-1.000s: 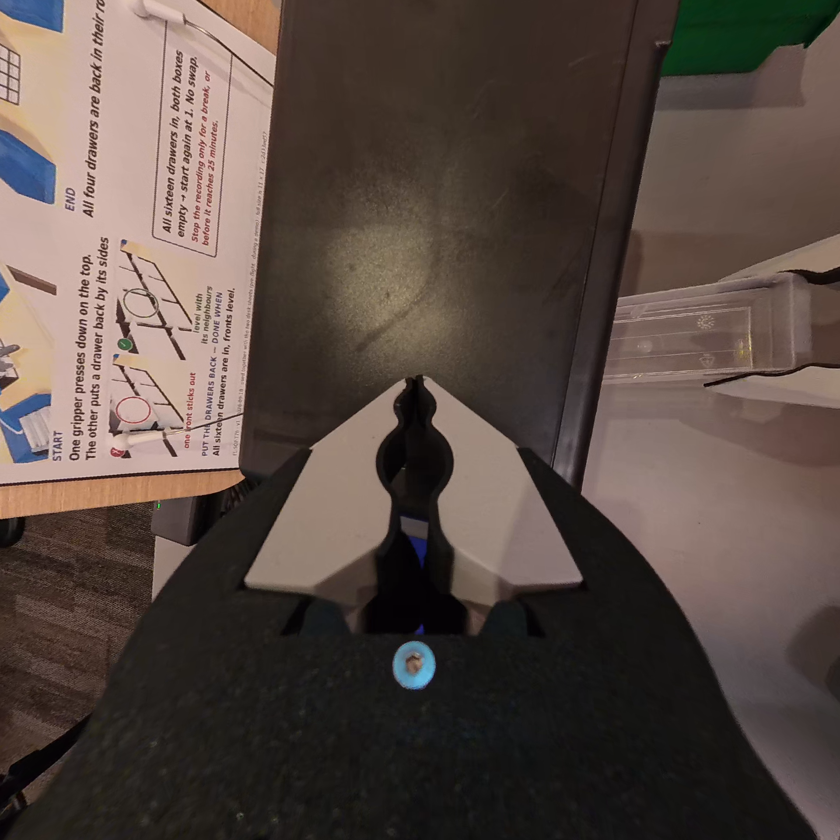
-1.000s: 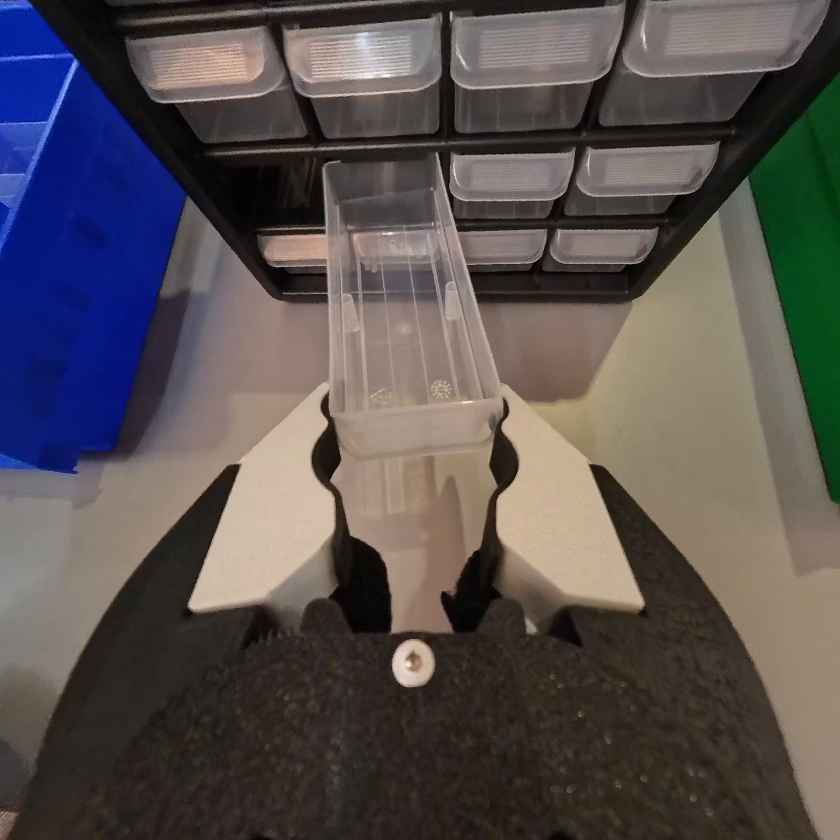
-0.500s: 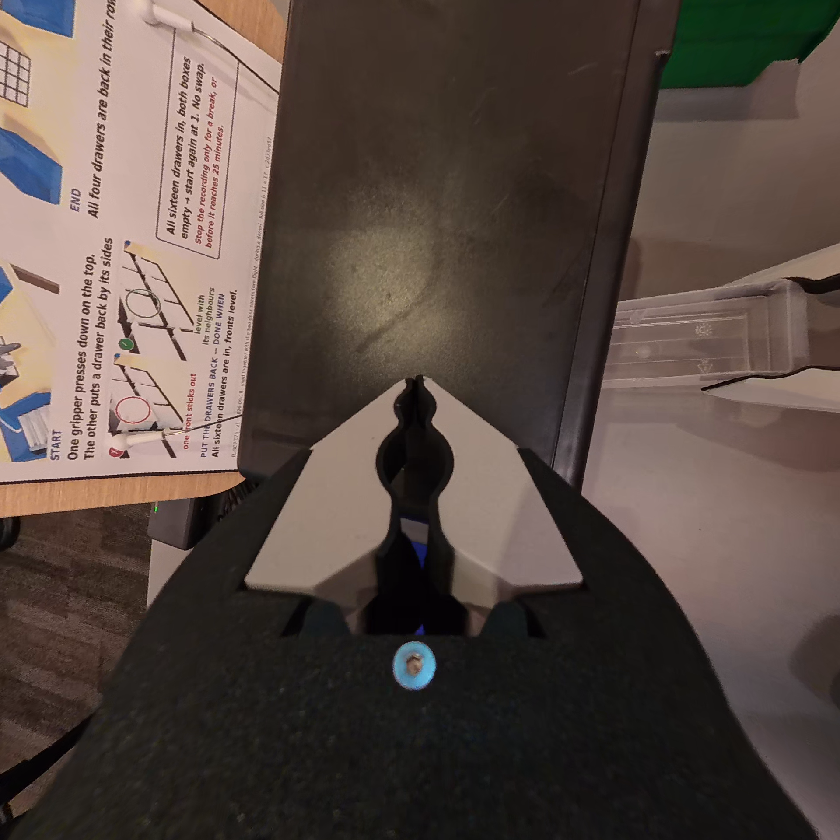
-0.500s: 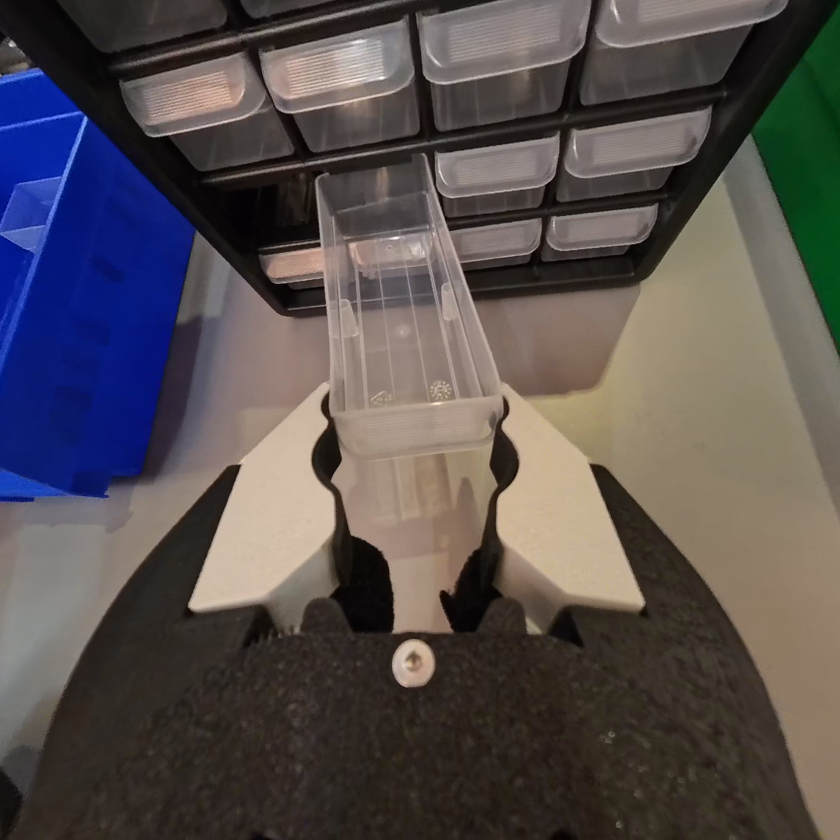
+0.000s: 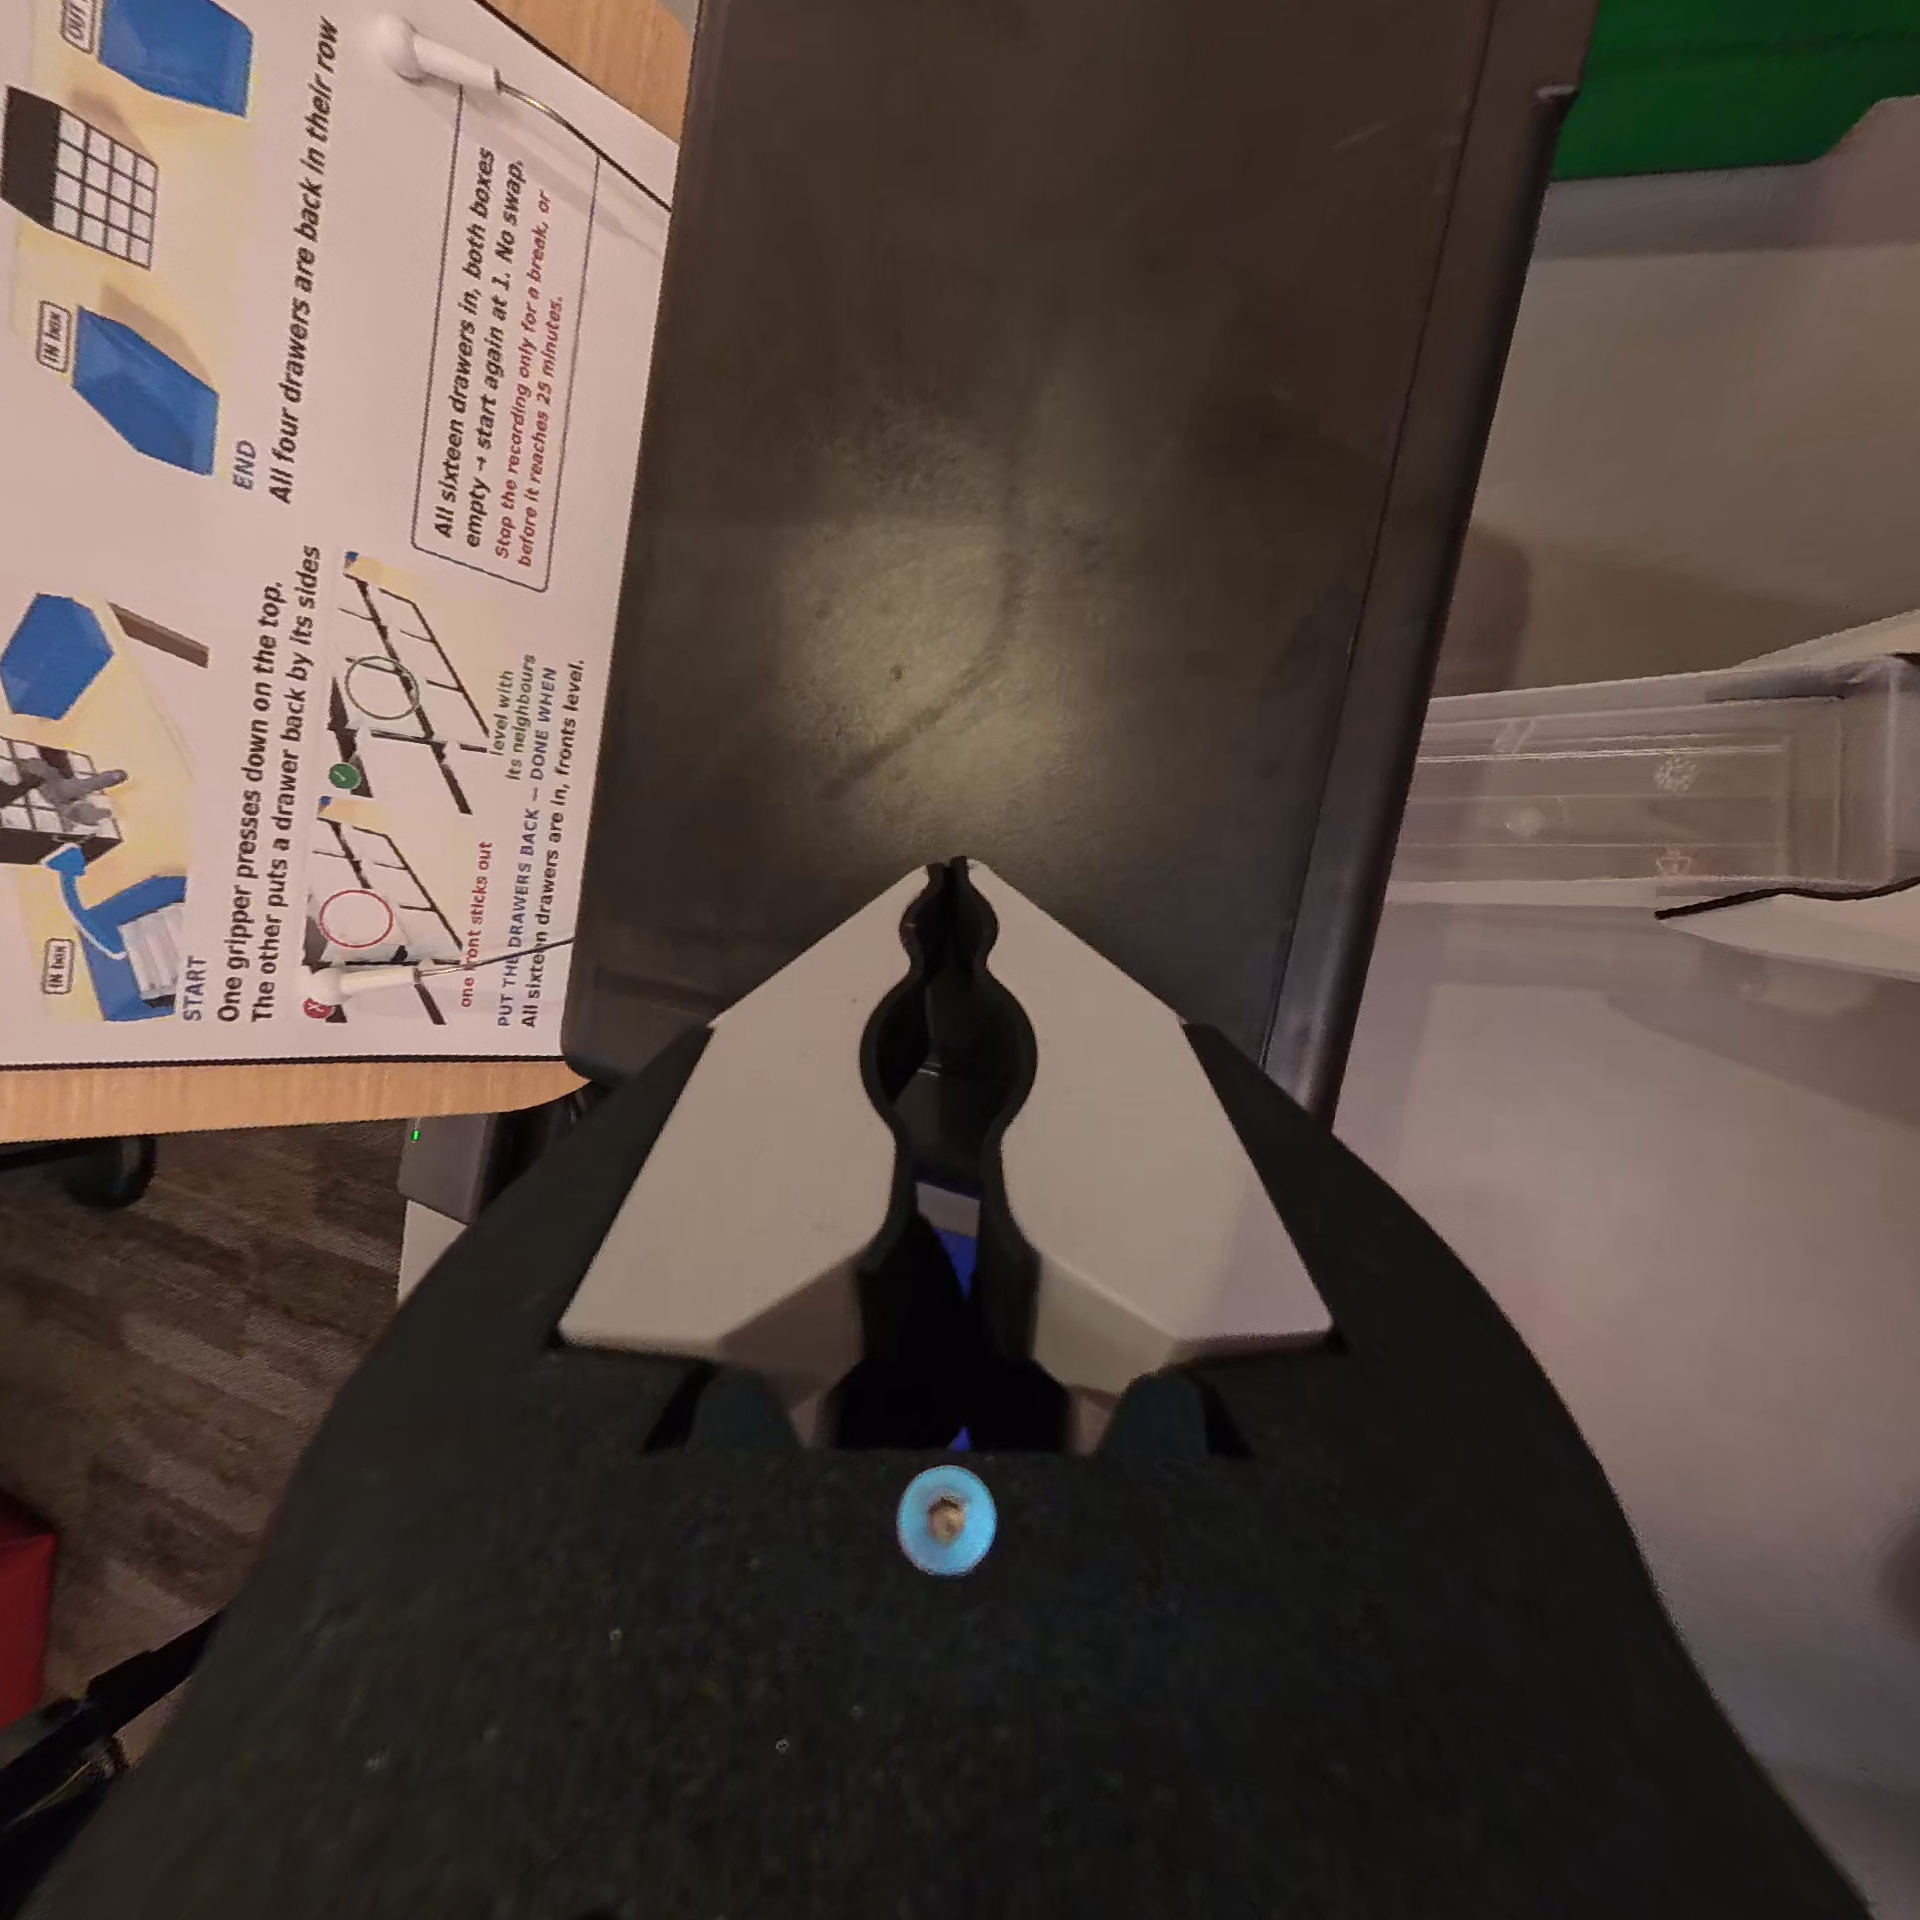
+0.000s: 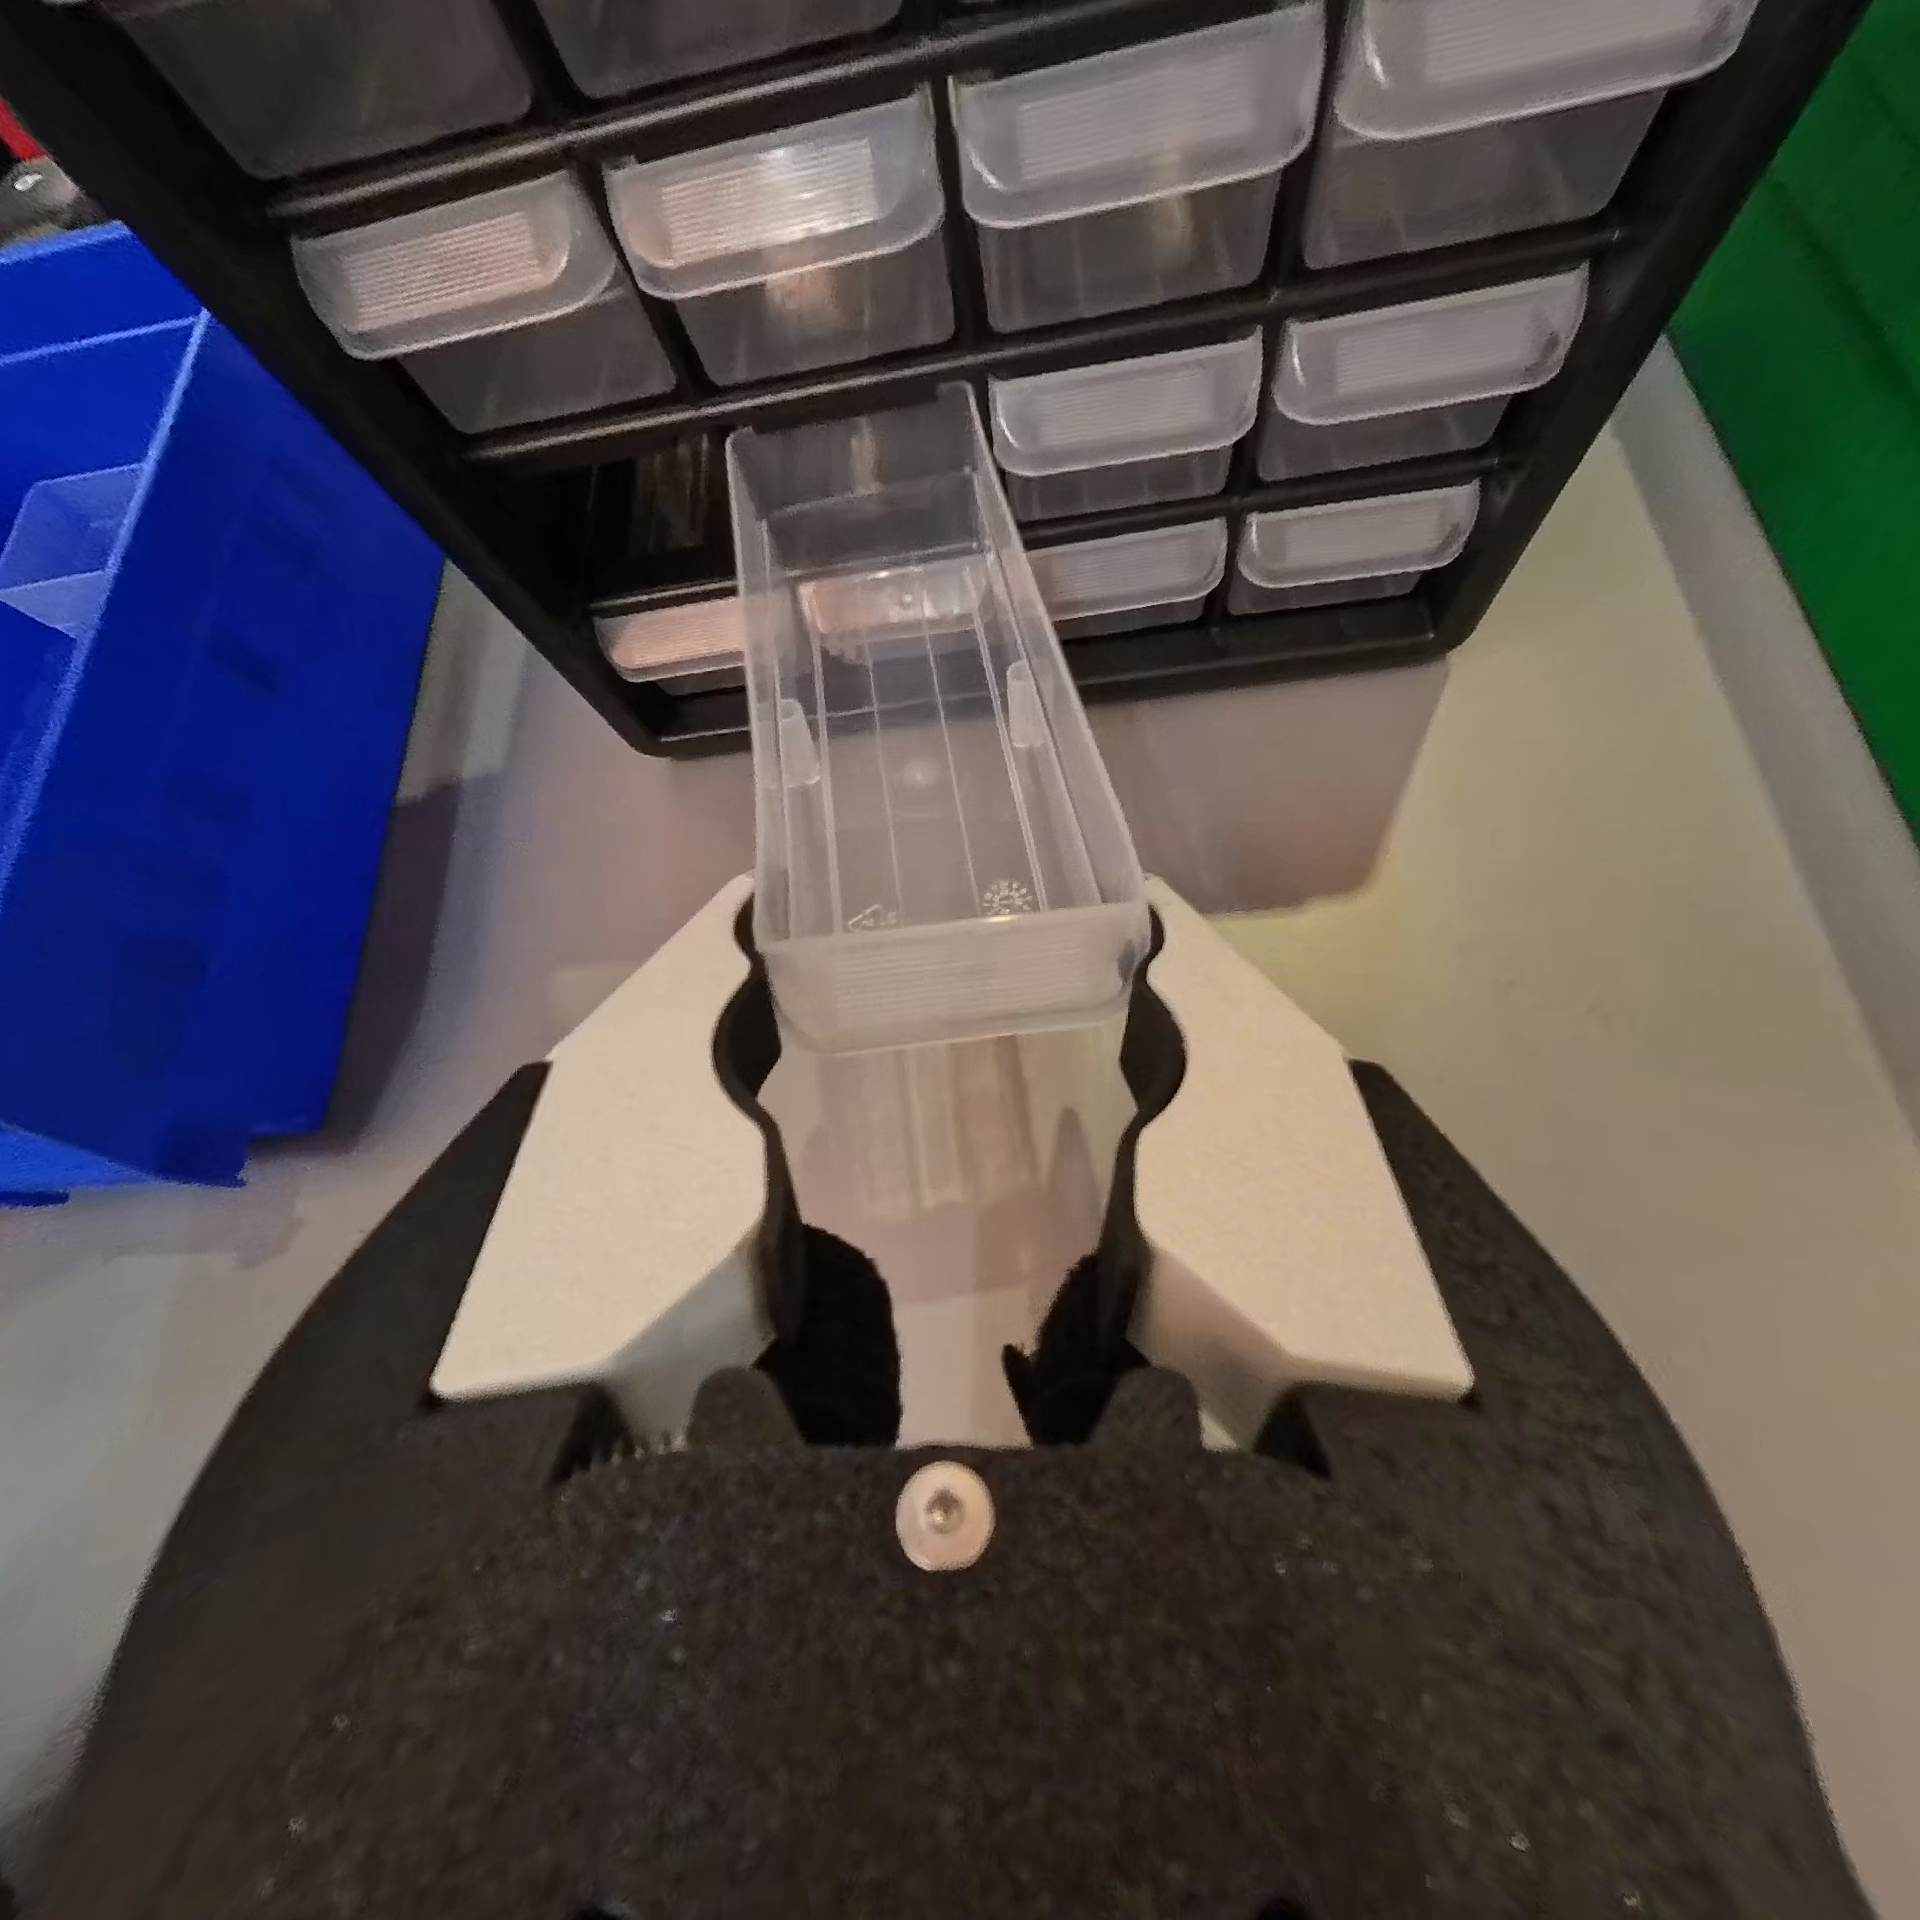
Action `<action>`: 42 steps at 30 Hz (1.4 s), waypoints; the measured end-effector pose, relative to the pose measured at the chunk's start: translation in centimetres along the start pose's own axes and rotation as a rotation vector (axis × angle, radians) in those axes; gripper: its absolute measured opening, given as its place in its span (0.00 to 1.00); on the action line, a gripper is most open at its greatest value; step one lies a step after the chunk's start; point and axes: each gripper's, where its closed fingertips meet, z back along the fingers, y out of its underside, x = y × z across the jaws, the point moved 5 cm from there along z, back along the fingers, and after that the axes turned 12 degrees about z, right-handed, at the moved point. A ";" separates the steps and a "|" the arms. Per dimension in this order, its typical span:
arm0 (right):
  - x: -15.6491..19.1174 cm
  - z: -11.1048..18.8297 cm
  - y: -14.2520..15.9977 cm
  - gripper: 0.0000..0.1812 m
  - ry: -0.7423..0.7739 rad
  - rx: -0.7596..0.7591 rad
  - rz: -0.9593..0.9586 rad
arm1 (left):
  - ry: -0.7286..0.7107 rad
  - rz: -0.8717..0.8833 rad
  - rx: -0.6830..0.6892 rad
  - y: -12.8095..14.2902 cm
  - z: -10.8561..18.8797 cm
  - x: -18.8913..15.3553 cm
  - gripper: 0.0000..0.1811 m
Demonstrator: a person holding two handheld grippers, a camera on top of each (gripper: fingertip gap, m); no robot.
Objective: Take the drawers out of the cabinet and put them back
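Drawer of clear plastic, long and narrow [image 6: 935, 790], sits clamped by its front sides in the right gripper [image 6: 951, 971], rear end at the black cabinet's [image 6: 1039, 312] empty third-row slot — while the left gripper [image 5: 951, 868], pinched together, presses the cabinet's top, likely steadying it.

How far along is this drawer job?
Hard to say overall. Most clear drawers sit in the black cabinet. In hand: the right gripper grips one clear drawer, its far end at the slot; the shut left gripper rests on the cabinet's top. That slot and its left neighbour remain unfilled.
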 end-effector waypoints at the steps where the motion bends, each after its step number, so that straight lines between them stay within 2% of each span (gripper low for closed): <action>1: 0.1 0.0 -0.2 0.36 0.003 -0.002 0.006 | -0.009 -0.002 0.000 0.0 0.0 0.0 0.00; 4: 0.4 -0.5 -0.5 0.36 0.027 -0.012 0.026 | -0.022 0.000 -0.005 0.0 0.0 -0.1 0.00; 8: 1.0 -2.6 -0.4 0.36 0.081 -0.054 0.110 | -0.013 0.024 -0.019 0.1 0.0 -0.1 0.00; 12: 1.5 -5.1 -0.7 0.36 0.039 -0.130 0.092 | 0.020 0.055 -0.030 0.2 0.0 0.1 0.00; 18: 1.7 -7.5 -2.9 0.37 -0.007 -0.251 0.089 | 0.075 0.123 -0.068 0.4 0.0 0.3 0.00; 22: 1.5 -7.7 -2.7 0.41 -0.033 -0.301 0.147 | 0.082 0.130 -0.070 0.4 0.0 0.3 0.00; 25: 1.4 -6.5 -1.3 0.43 -0.063 -0.310 0.167 | 0.049 0.098 -0.064 0.3 0.0 0.2 0.00; 28: 1.0 -4.8 -0.1 0.35 -0.077 -0.354 0.168 | 0.023 0.085 -0.055 0.3 0.0 0.1 0.00; 31: 0.8 -4.5 -0.1 0.15 -0.069 -0.363 0.144 | 0.018 0.084 -0.044 0.2 0.0 0.1 0.00; 38: 0.6 -7.8 -2.5 0.15 -0.120 -0.348 0.110 | 0.046 0.146 -0.076 0.3 0.0 0.2 0.00; 42: 0.6 -9.0 -4.0 0.15 -0.113 -0.344 0.172 | 0.045 0.161 -0.076 0.3 0.0 0.2 0.00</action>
